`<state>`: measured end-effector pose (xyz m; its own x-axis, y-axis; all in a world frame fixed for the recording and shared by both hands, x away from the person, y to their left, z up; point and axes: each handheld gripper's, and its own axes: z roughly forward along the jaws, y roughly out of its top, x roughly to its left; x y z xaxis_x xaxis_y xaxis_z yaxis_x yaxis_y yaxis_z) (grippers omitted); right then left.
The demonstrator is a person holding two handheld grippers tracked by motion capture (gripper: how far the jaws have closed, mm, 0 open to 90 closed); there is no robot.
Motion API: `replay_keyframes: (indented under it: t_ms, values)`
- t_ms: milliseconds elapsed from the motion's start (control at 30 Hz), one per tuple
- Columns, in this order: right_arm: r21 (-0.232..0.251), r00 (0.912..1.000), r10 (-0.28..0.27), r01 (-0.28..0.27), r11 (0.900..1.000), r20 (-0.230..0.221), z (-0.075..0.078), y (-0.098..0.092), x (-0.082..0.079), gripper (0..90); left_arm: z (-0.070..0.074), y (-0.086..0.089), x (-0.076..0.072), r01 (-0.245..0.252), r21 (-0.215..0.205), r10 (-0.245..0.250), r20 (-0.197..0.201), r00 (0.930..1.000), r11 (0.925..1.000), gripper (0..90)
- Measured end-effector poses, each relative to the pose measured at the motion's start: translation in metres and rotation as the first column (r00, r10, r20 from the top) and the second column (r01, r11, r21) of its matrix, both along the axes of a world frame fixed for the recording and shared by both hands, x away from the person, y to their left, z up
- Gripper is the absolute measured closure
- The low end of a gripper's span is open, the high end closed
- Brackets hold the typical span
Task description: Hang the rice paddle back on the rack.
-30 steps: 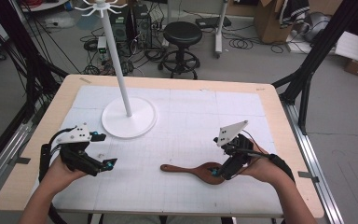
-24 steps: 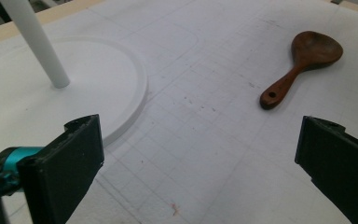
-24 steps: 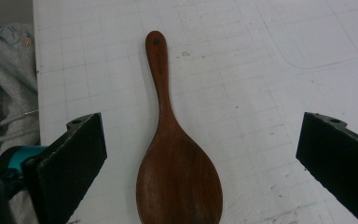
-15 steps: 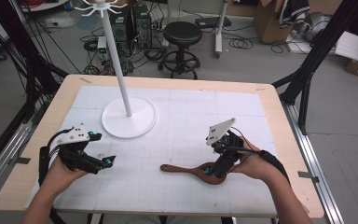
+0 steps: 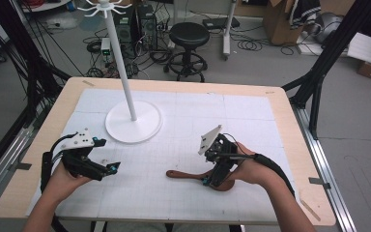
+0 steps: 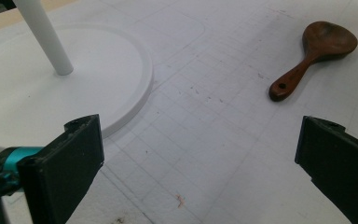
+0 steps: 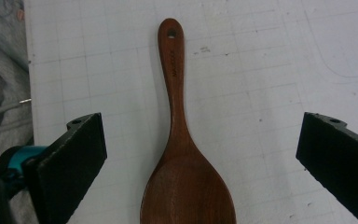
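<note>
A dark wooden spoon [image 5: 186, 174] lies flat on the white mat, its handle pointing left. My right gripper [image 5: 211, 178] hovers over the spoon's bowl, open, touching nothing. In the right gripper view the spoon [image 7: 179, 140] runs up the middle between the two wide-apart jaws of that gripper [image 7: 200, 163], its hanging hole at the far end. My left gripper [image 5: 107, 169] is held open at the front left with nothing in it. The left gripper view shows its jaws [image 6: 200, 172] wide apart, with the spoon [image 6: 317, 51] far off at the upper right.
A white stand with a round base [image 5: 145, 128] and a tall pole [image 5: 121, 63] rises at the back left of the mat, hooks at its top. The left gripper view shows that base [image 6: 74, 93] close by. Wooden table edge [image 5: 290, 130] frames the mat.
My right gripper has moved left along the spoon and now sits over its bowl. The left gripper has barely moved.
</note>
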<state>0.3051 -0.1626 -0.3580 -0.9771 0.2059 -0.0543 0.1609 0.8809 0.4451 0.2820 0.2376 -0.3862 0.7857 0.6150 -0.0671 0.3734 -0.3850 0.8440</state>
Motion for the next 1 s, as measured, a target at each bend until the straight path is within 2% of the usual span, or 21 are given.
replay_keyframes:
  t_ms: [100, 167, 200, 233, 267, 300, 467, 567, 700, 867, 1000]
  values:
    - [-0.024, 1.0000, 0.004, -0.004, 1.000, 0.001, -0.003, 0.004, 0.001, 0.6, 0.000, 0.001, 0.000, 0.000, -0.001, 0.000, 0.002, 1.0000, 1.0000, 1.7]
    - [-0.059, 0.9999, 0.002, -0.003, 0.998, -0.011, -0.009, 0.010, 0.002, 0.6, 0.000, 0.000, 0.000, -0.001, 0.001, 0.001, -0.004, 1.0000, 1.0000, 1.7]
    - [-0.059, 0.9999, 0.002, -0.003, 0.998, -0.011, -0.009, 0.010, 0.002, 0.6, 0.000, 0.000, 0.000, -0.001, 0.001, 0.001, -0.004, 1.0000, 1.0000, 1.7]
    - [-0.087, 0.9998, 0.005, -0.006, 0.996, -0.020, -0.013, 0.015, 0.003, 0.6, -0.001, 0.000, 0.000, 0.002, 0.005, -0.002, -0.004, 1.0000, 1.0000, 1.7]
    - [-0.087, 0.9998, 0.005, -0.006, 0.996, -0.020, -0.013, 0.015, 0.003, 0.6, -0.001, 0.000, 0.000, 0.003, 0.007, -0.003, -0.003, 1.0000, 1.0000, 1.7]
    - [-0.113, 0.9996, 0.006, -0.009, 0.994, -0.026, -0.016, 0.020, 0.004, 0.7, -0.001, 0.000, 0.000, 0.000, 0.006, 0.000, -0.002, 1.0000, 1.0000, 1.7]
    - [-0.177, 0.9981, 0.015, -0.026, 0.984, -0.060, -0.023, 0.031, 0.005, 4.6, -0.001, 0.000, 0.000, -0.001, 0.004, 0.001, -0.004, 1.0000, 1.0000, 1.7]
    - [-0.196, 0.9973, 0.006, -0.020, 0.980, -0.073, -0.027, 0.036, 0.006, 4.5, -0.001, 0.000, 0.000, 0.002, 0.007, -0.002, -0.003, 1.0000, 1.0000, 1.7]
    - [-0.221, 0.9975, 0.005, -0.020, 0.975, -0.070, -0.029, 0.039, 0.007, 4.5, -0.001, 0.000, 0.000, 0.003, 0.008, -0.003, -0.003, 1.0000, 1.0000, 1.7]
    - [-0.271, 0.9980, 0.006, -0.023, 0.962, -0.063, -0.036, 0.048, 0.007, 4.6, -0.001, 0.000, 0.000, 0.006, 0.006, -0.006, -0.004, 1.0000, 1.0000, 1.7]
    - [-0.301, 0.9970, -0.001, -0.023, 0.953, -0.078, -0.041, 0.053, 0.007, 6.6, -0.001, 0.000, 0.000, 0.005, 0.006, -0.005, -0.004, 1.0000, 1.0000, 1.7]
